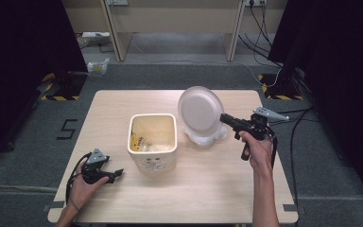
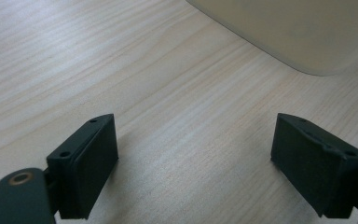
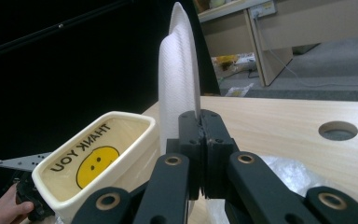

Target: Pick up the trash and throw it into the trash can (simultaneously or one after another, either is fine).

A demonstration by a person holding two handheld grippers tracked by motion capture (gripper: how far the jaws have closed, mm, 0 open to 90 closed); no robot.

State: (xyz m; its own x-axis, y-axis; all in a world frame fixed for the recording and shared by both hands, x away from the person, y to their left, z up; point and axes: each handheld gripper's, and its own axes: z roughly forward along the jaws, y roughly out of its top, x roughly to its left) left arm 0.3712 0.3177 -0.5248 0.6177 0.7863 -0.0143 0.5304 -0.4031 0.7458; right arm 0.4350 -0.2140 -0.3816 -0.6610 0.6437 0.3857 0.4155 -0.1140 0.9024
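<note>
A round white disposable plate (image 1: 200, 111) is held up on edge above the table, right of the bin. My right gripper (image 1: 224, 118) is shut on its rim; in the right gripper view the jaws (image 3: 199, 135) pinch the thin plate (image 3: 179, 84) edge-on. A cream square bin (image 1: 152, 139) lined with a yellow smiley "THANK YOU" bag (image 3: 93, 161) stands mid-table. My left gripper (image 1: 118, 173) rests on the table near the front left, and its jaws (image 2: 196, 158) stand wide open over bare wood, with the bin's wall (image 2: 298, 32) just ahead.
Crumpled clear plastic wrap (image 1: 205, 137) lies on the wooden table (image 1: 123, 104) under the raised plate. A round cable hole (image 3: 338, 130) shows in the tabletop. Desks, cables and dark curtains surround the table.
</note>
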